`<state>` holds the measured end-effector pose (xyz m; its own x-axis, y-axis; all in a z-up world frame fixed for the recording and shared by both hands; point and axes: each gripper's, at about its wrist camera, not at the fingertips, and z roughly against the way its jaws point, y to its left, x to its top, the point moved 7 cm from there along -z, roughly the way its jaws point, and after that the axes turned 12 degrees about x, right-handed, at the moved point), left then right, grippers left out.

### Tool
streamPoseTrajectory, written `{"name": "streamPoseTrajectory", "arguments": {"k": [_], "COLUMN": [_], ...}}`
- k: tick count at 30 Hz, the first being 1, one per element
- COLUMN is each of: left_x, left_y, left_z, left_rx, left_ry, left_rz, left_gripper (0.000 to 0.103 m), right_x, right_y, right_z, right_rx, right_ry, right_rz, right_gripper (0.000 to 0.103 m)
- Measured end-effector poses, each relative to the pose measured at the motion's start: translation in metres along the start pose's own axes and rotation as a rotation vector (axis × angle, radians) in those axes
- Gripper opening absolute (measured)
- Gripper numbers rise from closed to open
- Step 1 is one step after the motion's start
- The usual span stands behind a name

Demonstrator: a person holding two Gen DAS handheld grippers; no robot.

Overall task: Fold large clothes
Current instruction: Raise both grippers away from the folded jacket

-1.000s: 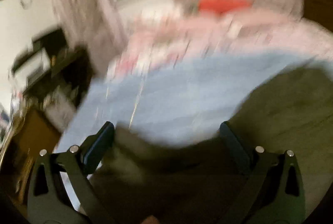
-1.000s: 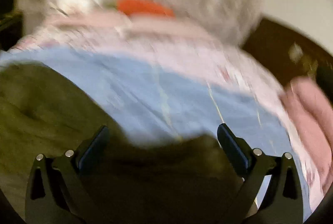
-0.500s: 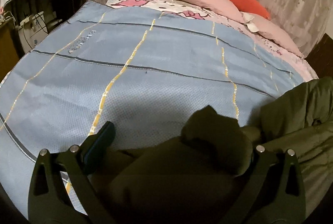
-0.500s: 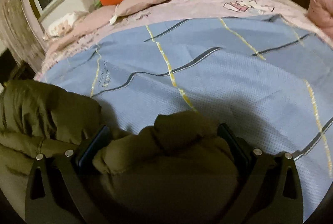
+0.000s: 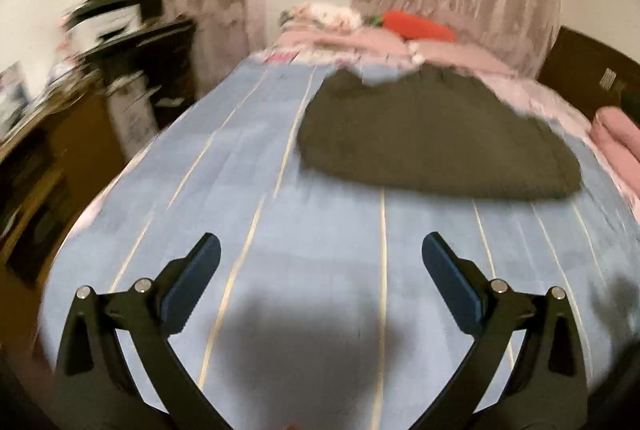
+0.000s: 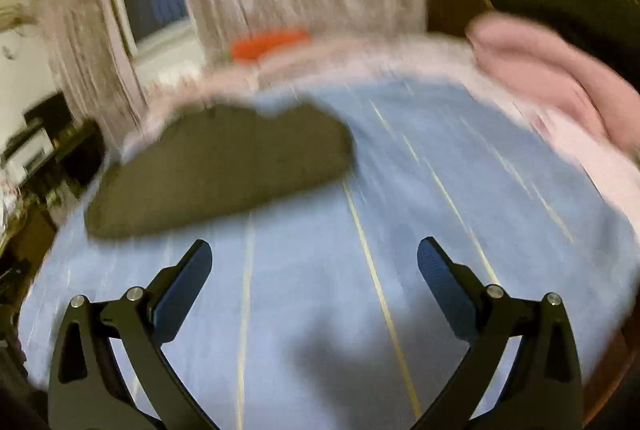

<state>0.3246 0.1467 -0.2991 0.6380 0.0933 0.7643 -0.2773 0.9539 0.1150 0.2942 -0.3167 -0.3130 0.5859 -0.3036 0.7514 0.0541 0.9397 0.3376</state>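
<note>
step: reset btwn folds | L gripper (image 5: 320,266) & R gripper (image 6: 314,266): my fingers wide apart, empty | olive jacket (image 5: 432,142) heaped at far end of blue striped mat (image 5: 320,230), near pillows | next: reach fwd, find hem/sleeve edge, spread flat

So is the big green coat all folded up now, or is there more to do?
It looks mostly done: the dark green coat lies in one compact bundle on the blue bedspread. Nothing is in hand; the left gripper and right gripper are both open and empty. The blur hides how tidy the fold is, so a final tidy-up may remain.
</note>
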Motion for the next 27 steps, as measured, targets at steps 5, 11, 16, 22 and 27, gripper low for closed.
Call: {"name": "streamPoseTrajectory", "arguments": {"k": [5, 11, 16, 22, 27], "left_x": [-0.072, -0.027, 0.038, 0.078, 0.084], "left_y": [0.005, -0.009, -0.020, -0.040, -0.058], "left_z": [0.110, 0.207, 0.285, 0.345, 0.385], "left_rx": [-0.042, -0.002, -0.036, -0.024, -0.022], "left_ry": [0.069, -0.122, -0.255, -0.276, -0.323], "left_rz": [-0.049, -0.055, 0.017, 0.015, -0.005], "left_gripper": [0.101, 0.101, 0.101, 0.101, 0.101], "right_x": [-0.055, -0.032, 0.012, 0.056, 0.067], "right_y": [0.010, 0.066, 0.131, 0.185, 0.201], "right_z": [0.076, 0.113, 0.160, 0.227, 0.268], "right_rx": [-0.053, -0.069, -0.017, 0.024, 0.043], "right_ry": [0.126, 0.161, 0.043, -0.068, -0.129], "right_rz": [-0.021, 0.098, 0.222, 0.293, 0.302], "right_gripper": [0.102, 0.102, 0.102, 0.102, 0.102]}}
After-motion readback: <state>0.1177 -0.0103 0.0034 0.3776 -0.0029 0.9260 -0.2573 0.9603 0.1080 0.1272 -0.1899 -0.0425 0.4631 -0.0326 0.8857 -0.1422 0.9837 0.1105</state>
